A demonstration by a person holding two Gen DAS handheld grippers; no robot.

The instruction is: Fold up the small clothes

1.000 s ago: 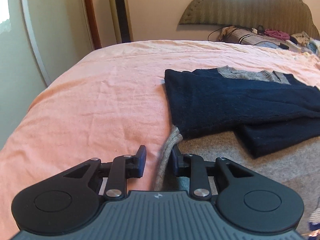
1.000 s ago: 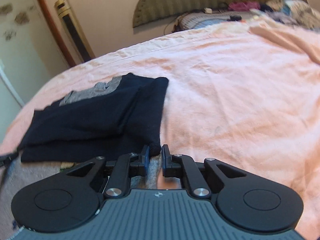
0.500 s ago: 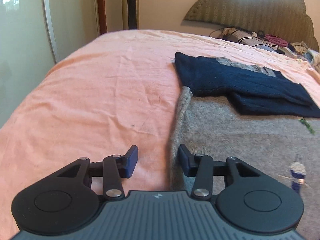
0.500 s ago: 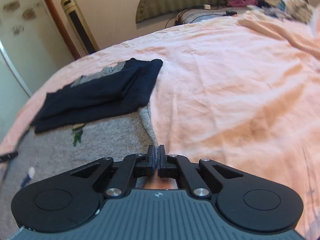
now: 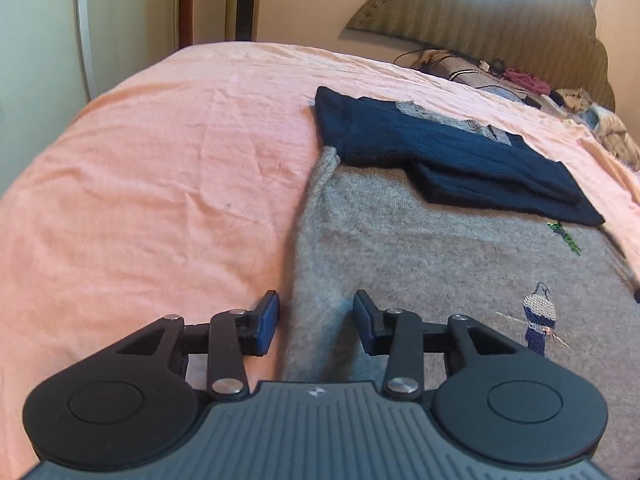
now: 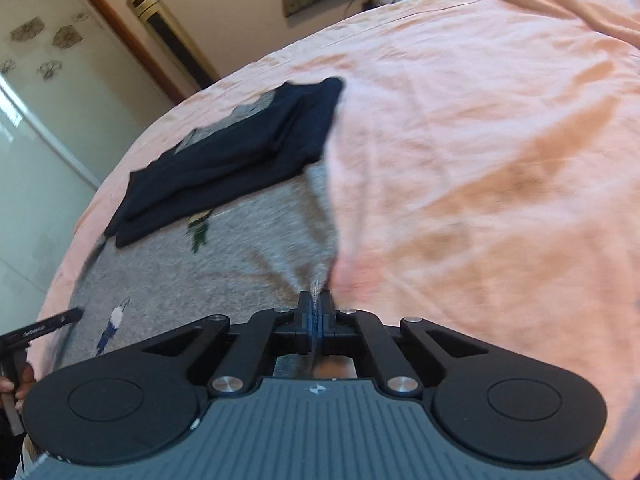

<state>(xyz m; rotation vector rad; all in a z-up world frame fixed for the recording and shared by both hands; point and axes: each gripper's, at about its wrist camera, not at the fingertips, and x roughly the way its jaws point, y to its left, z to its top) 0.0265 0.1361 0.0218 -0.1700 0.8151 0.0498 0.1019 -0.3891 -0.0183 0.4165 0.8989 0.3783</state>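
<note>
A grey knit sweater [image 5: 440, 264] lies flat on the pink bed sheet [image 5: 160, 184]. Its navy sleeves [image 5: 440, 152] are folded across the chest. A small embroidered figure [image 5: 538, 320] marks the front. My left gripper [image 5: 316, 308] straddles the sweater's left edge. Its jaws are closing, and the pads are apart from the cloth between them. In the right wrist view the sweater [image 6: 224, 256] and sleeves [image 6: 240, 152] lie to the left. My right gripper [image 6: 315, 304] is shut on the sweater's right edge, which it lifts slightly. The left gripper [image 6: 40, 326] shows at that view's left border.
An upholstered headboard [image 5: 500, 20] stands at the far end, with a pile of clothes and cables [image 5: 520, 80] below it. A tall slim appliance [image 6: 172, 28] and a glass door [image 6: 36, 128] stand beyond the bed's left side. A hand [image 6: 16, 380] holds the left gripper.
Both grippers have drawn back along the sweater's side edges, away from the navy sleeves. The right jaws have closed on the edge. The left jaws stand wider than a second ago.
</note>
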